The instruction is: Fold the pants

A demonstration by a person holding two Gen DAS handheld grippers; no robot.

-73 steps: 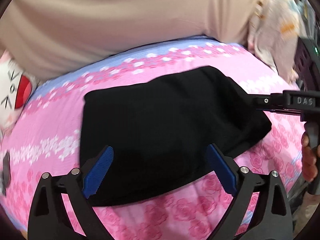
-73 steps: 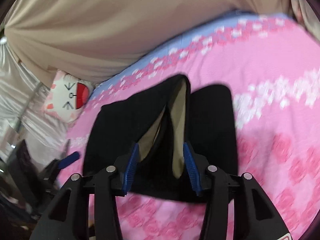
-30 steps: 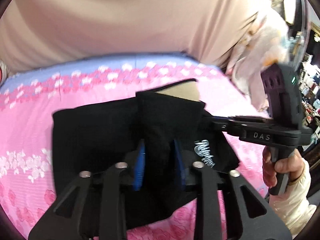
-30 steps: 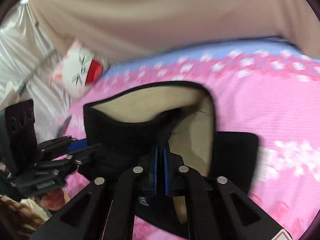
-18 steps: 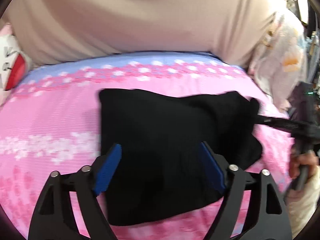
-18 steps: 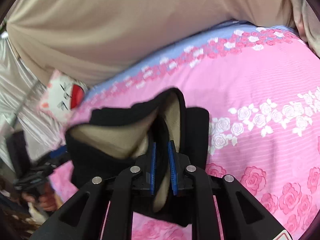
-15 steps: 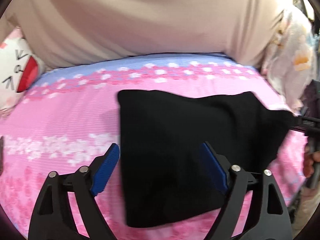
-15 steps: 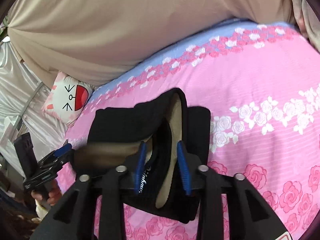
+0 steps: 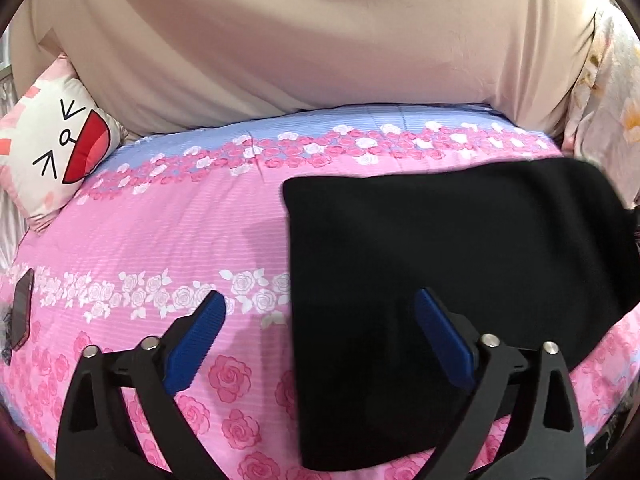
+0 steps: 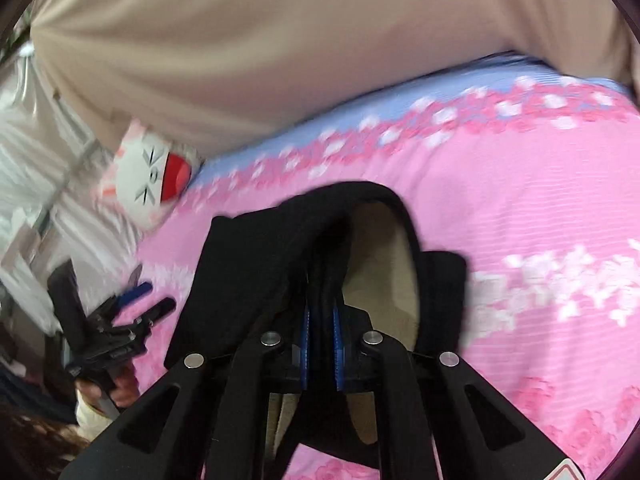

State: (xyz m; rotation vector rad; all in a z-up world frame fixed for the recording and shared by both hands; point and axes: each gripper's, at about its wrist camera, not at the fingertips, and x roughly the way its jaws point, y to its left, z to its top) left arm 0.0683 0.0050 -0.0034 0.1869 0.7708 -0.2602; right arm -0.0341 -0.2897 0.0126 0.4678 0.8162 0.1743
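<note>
Since my right hand-held gripper point(image 10: 320, 330) is pinched on the floppy black pants point(image 9: 460, 264) edge, my left hand-held gripper point(image 9: 320, 332), wide open and empty, should probably grab a thick folded corner.

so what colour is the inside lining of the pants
Beige, against the black folded fabric pants; the lining shows best in the right wrist view.

bedspread point(image 9: 168, 232) left: open | obstacles: pillow point(image 9: 52, 152), phone point(image 9: 21, 308)
</note>
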